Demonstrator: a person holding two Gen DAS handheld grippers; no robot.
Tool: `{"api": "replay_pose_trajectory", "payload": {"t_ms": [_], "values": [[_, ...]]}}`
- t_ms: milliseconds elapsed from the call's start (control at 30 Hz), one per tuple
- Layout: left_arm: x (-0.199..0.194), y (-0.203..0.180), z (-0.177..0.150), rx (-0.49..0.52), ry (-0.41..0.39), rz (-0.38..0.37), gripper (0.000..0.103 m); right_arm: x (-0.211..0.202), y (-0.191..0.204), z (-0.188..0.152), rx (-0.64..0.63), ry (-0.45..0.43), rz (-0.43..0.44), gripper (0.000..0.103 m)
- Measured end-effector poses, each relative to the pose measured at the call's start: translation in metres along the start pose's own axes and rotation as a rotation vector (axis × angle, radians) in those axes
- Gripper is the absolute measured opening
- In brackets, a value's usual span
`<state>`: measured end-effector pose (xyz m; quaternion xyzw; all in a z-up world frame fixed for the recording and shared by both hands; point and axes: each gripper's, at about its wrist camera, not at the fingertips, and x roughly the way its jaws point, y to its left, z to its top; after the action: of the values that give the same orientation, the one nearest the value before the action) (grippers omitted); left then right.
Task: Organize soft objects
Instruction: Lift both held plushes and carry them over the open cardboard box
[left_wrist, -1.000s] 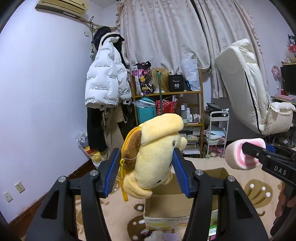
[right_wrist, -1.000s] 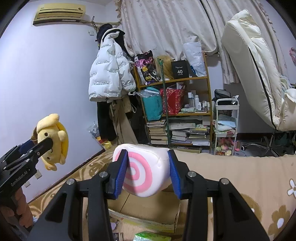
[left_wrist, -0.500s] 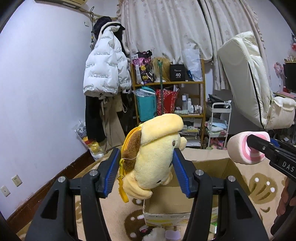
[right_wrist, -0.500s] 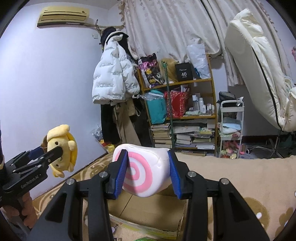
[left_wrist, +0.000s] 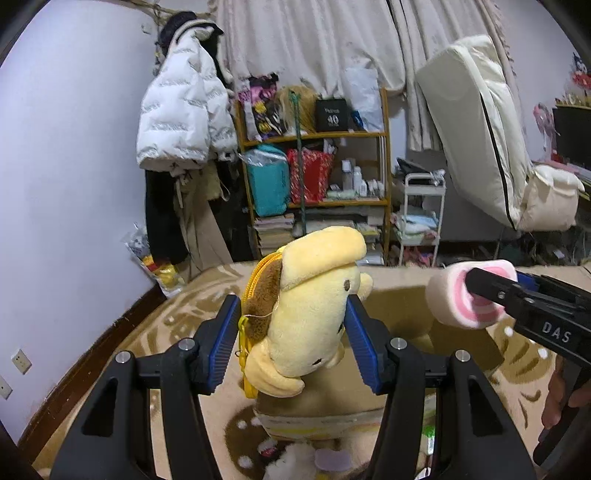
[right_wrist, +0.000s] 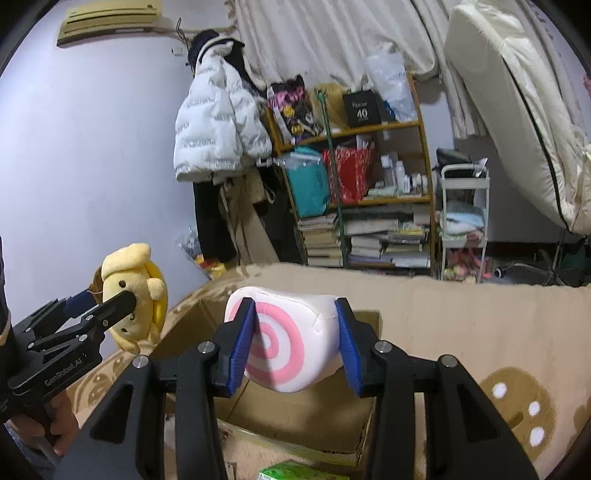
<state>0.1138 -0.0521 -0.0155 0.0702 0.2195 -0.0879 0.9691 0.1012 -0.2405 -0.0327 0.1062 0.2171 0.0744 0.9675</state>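
The left gripper (left_wrist: 291, 328) was clamped about half-wide on a yellow plush dog with a brown cap and a yellow zip (left_wrist: 306, 314), its blue pads pressed into both sides of the toy. The right gripper (right_wrist: 295, 341) was closed tightly on a white cylindrical plush cushion with a pink spiral on its end (right_wrist: 284, 343). Both toys hung in the air above an open brown cardboard box (right_wrist: 295, 417) that stood on the beige patterned carpet (right_wrist: 480, 332) — the dog over the box's left part, the cushion over its middle, the two well apart from each other.

The box's rear flaps stood open, and its near rim lay just under the gripper fingers in both wrist views. A green packet (right_wrist: 291, 472) lay at the near edge of the box, and some small white and lilac plush items (left_wrist: 314, 458) lay on the carpet in front of it. Open carpet stretched to the right; on the left it ended at a dark skirting board along the lilac wall (left_wrist: 74, 184). A cluttered wooden shelf unit (left_wrist: 314, 184) and a white trolley (left_wrist: 421, 218) stood well behind.

Compared with a second before, both grippers had come down toward the box — more of its inside showed — while each grip stayed the same width.
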Motion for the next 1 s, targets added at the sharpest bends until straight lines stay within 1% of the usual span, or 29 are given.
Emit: {"api": "replay_pose_trajectory", "payload": {"t_ms": [267,367,667,1000], "values": [[0.028,-0.016,-0.020,0.023,0.133,-0.051,0.056,0.016,0.001,-0.012,-0.005,0.072,-0.008,0.046],[0.032,-0.020,-0.026,0.037,0.159,-0.060,0.056,0.021,-0.001,-0.016,-0.001,0.096,-0.012,0.046],[0.036,-0.022,-0.034,0.055,0.195,-0.054,0.061,0.035,-0.010,-0.028,0.019,0.166,-0.023,0.046],[0.038,-0.023,-0.033,0.063,0.204,-0.048,0.063,0.041,-0.009,-0.033,0.007,0.194,-0.039,0.048]]}}
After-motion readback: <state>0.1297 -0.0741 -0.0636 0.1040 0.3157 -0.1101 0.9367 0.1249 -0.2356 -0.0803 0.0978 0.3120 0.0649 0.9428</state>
